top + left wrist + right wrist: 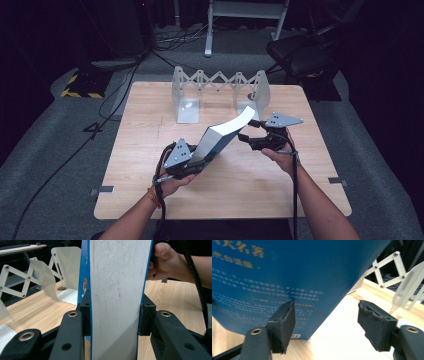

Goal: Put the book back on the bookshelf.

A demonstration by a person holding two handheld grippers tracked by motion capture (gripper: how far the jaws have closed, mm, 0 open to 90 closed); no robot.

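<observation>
A: Where does the book (223,136) lie?

B: It hangs above the table (150,150), tilted. Its long axis rises from the left gripper (192,162) toward the rack (220,82) at the far edge. The page edge faces up.

A: State of the left gripper?

B: Clamped on the book's lower end, one pad on each cover, as the left gripper view confirms (117,322).

A: And the right gripper (251,131)?

B: Jaws spread, nothing between the pads. It sits just beside the book's upper end, at the back cover (287,277).

A: Which relation governs the next move?

B: Probably the axis. It already points at the rack, and the left gripper alone carries the book.
</observation>
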